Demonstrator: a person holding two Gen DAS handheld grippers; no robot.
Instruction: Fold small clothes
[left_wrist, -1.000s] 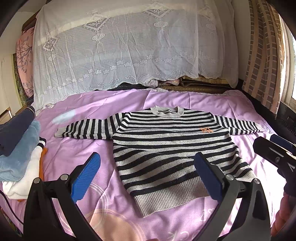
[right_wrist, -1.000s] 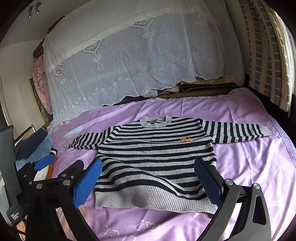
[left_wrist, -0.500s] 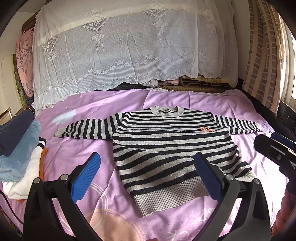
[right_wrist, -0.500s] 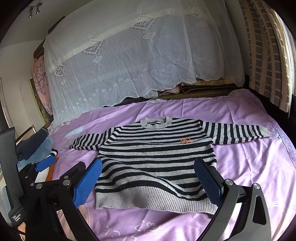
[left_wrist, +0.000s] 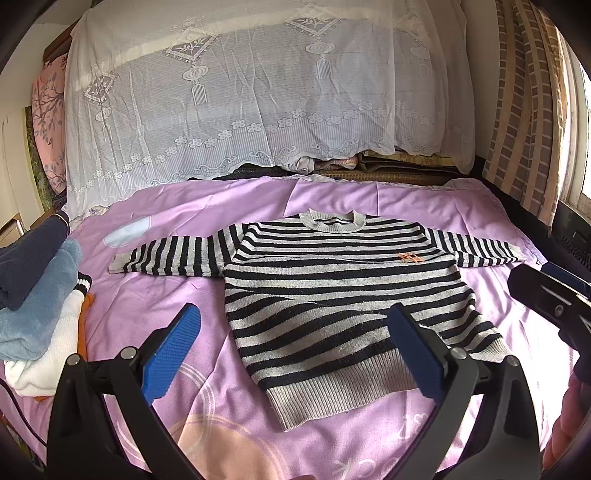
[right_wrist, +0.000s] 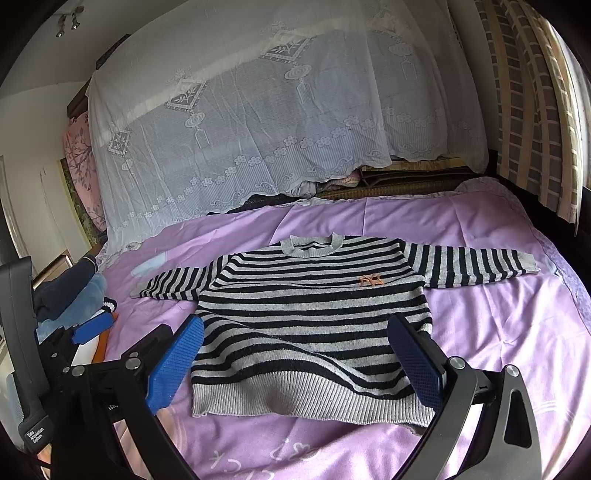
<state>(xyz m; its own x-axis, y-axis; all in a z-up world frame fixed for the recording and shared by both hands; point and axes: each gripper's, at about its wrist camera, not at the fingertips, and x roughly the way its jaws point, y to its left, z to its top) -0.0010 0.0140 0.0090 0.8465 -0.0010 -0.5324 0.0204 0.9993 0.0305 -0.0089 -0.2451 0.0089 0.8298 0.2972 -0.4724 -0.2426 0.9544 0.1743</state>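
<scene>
— Where is the sweater?

— Your striped sweater lies flat on the purple bedspread, front up, both sleeves spread; the collar points to twelve o'clock and the ribbed hem to six.

— And my grippers?

— Your left gripper hovers over the hem with its blue pads wide apart, holding nothing. Your right gripper is just as wide apart and empty, above the hem too.

— Anything beside it?

— A stack of folded clothes sits at nine o'clock, well apart from the sweater.
</scene>
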